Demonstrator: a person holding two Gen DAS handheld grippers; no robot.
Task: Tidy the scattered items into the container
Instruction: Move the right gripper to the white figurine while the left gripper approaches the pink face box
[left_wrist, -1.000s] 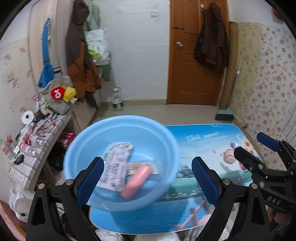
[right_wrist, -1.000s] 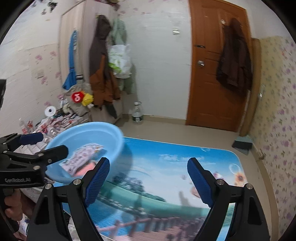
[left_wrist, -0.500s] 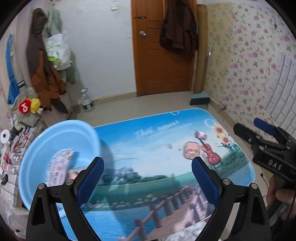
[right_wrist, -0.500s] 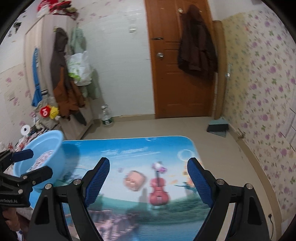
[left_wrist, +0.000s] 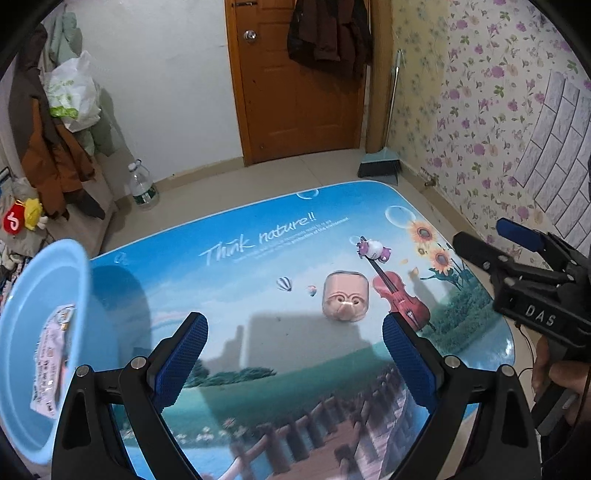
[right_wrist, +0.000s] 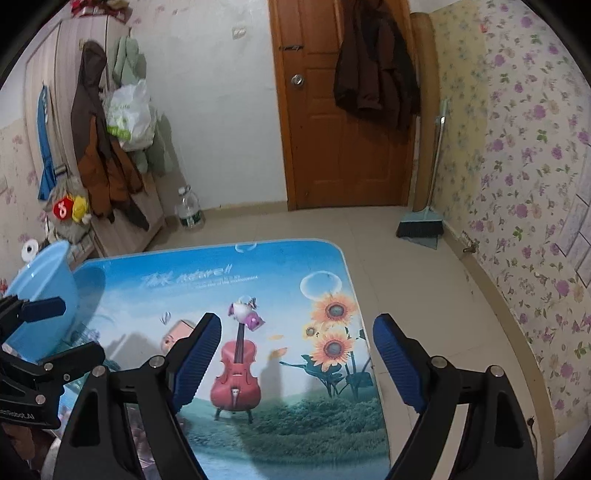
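Both my grippers are empty, jaws spread wide: the left gripper and the right gripper each hover over the table with nothing between the pads.

The remaining loose item, a small pink pouch with a printed face, lies flat on the table, at 1 o'clock from the left gripper and just beside the printed violin. In the right wrist view the pouch sits at 10 o'clock, partly hidden behind my left finger pad.

Handling judgement: the pouch looks light, soft and glossy, so probably slippery. I recommend a grip across its short sides at mid-body, with moderate pressure, to avoid squeezing out or crushing the contents.

The blue basin stands at 9 o'clock at the table's left end; a printed packet lies inside it.

Changes from one second ago: the basin filled the centre of the left view and now sits at its left edge. The pouch is now near centre. Both views have swung right and dropped toward the table. The right jaws have narrowed slightly, with nothing between them.
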